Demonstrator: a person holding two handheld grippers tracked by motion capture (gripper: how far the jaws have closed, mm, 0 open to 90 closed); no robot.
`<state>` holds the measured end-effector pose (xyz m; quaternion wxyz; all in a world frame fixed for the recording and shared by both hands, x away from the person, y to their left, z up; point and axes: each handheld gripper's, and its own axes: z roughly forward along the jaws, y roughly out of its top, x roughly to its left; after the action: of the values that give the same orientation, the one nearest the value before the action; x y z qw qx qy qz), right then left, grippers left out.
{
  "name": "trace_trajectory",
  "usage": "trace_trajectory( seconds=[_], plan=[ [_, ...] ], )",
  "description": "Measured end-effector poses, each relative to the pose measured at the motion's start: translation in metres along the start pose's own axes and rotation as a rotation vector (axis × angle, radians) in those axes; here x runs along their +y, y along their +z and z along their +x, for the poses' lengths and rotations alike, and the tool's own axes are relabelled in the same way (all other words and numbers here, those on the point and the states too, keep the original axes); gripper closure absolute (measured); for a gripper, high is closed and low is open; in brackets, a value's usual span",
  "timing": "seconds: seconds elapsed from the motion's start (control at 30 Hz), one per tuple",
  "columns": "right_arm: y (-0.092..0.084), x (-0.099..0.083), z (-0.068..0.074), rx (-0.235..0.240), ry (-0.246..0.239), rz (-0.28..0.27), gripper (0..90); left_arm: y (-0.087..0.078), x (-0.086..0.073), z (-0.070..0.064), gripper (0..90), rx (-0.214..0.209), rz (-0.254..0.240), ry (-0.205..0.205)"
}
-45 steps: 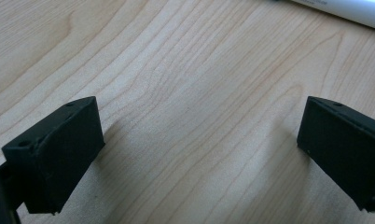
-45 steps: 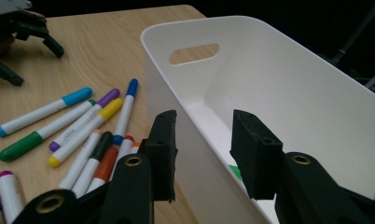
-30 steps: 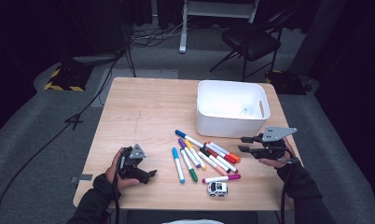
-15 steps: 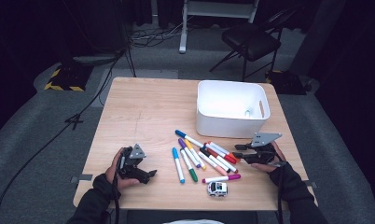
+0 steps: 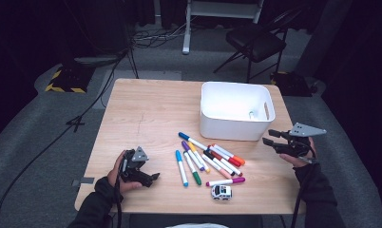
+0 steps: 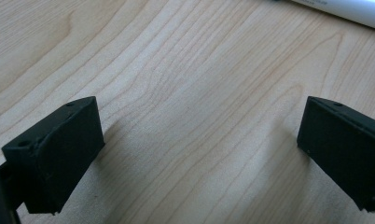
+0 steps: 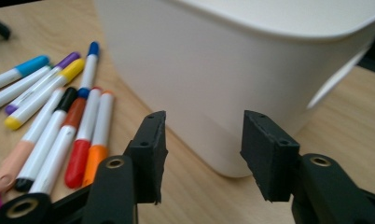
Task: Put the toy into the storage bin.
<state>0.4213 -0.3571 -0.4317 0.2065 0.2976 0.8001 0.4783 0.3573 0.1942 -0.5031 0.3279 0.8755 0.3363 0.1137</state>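
Sorting barely begun: one small item is seen in the white bin (image 5: pixel 236 124); about ten markers (image 5: pixel 209 159) and a toy car (image 5: pixel 221 192) remain on the table (image 5: pixel 146 109). The right gripper (image 7: pixel 202 154) has just been opening, nothing between its jaws; the left gripper (image 6: pixel 199 149) is held spread wide, empty.

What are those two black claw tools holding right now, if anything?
Nothing. The left gripper rests open over bare table; the right gripper, its jaws just opening, has nothing between them.

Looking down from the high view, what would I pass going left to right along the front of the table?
Left gripper → blue marker → toy car → right gripper.
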Motion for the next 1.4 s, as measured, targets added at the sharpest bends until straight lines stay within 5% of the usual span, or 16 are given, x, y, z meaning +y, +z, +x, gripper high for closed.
trace_trajectory(
  seconds=[0.17,0.6,0.73,0.87,1.07,1.4],
  plan=[
    [-0.005,0.009,-0.004,-0.047,0.004,0.003,44.0,0.000,0.000,0.000,0.6,0.000,-0.001,0.000],
    [-0.023,0.048,-0.017,-0.186,0.062,-0.120,32.0,0.000,0.000,0.000,0.6,0.000,0.000,0.000],
    [-0.016,0.058,-0.025,-0.204,0.092,-0.116,32.3,0.000,0.000,0.000,0.5,-0.001,0.000,0.000],
    [0.000,0.063,-0.031,-0.239,0.098,-0.055,32.4,0.000,0.000,0.000,0.5,0.000,-0.001,0.000],
    [0.021,0.058,-0.038,-0.211,0.155,0.018,32.5,0.000,0.000,0.000,0.6,-0.001,0.000,0.000],
    [0.028,0.056,-0.035,-0.143,0.227,0.024,35.9,0.000,0.000,0.000,0.6,0.003,-0.002,0.002]
  ],
)
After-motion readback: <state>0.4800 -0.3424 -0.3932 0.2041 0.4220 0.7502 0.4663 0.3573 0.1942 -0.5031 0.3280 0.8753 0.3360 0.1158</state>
